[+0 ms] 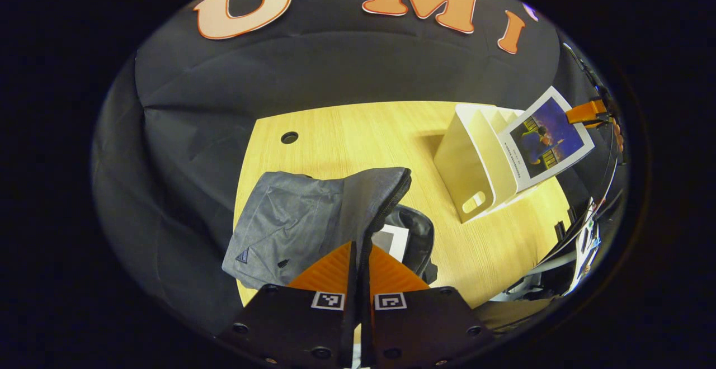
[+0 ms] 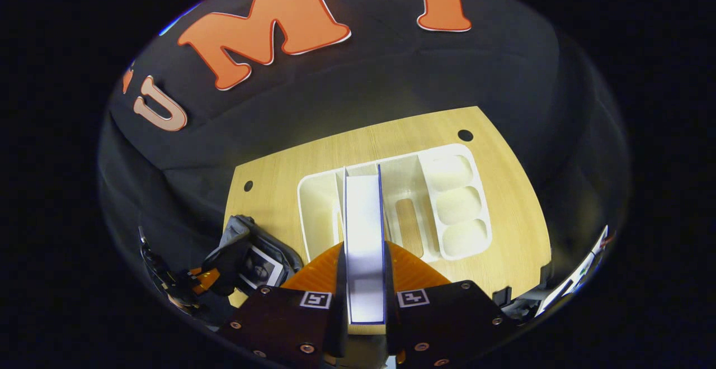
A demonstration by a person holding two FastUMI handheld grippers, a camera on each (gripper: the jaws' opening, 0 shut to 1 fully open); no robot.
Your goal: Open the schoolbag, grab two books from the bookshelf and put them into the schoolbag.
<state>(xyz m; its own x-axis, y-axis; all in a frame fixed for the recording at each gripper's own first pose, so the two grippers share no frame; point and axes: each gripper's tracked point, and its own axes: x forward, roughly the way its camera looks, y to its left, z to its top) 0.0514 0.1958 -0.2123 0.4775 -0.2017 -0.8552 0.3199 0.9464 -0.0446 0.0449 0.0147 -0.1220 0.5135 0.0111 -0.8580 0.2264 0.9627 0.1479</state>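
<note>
The grey schoolbag [image 1: 291, 218] lies on the wooden table [image 1: 347, 134]. My left gripper [image 1: 361, 246] is shut on the zipper edge of its flap and holds it up. A book [image 1: 391, 240] lies inside the opened bag. The white bookshelf [image 1: 475, 162] stands to the right. Just beyond it, a blue-covered book [image 1: 545, 142] hangs in the air, held by my right gripper [image 1: 584, 113]. In the right gripper view that book [image 2: 363, 207] is edge-on, with my right gripper [image 2: 364, 257] shut on it above the bookshelf [image 2: 319, 207]. The schoolbag [image 2: 235, 240] and my left gripper [image 2: 196, 282] are at lower left.
Round cable holes [image 1: 289, 137] [image 2: 465, 135] mark the table's far corners. The bookshelf's slots [image 2: 408, 218] and its three round cups [image 2: 458, 204] hold nothing. Cables and white gear [image 1: 582, 246] hang off the table's right edge. Black cloth surrounds the table.
</note>
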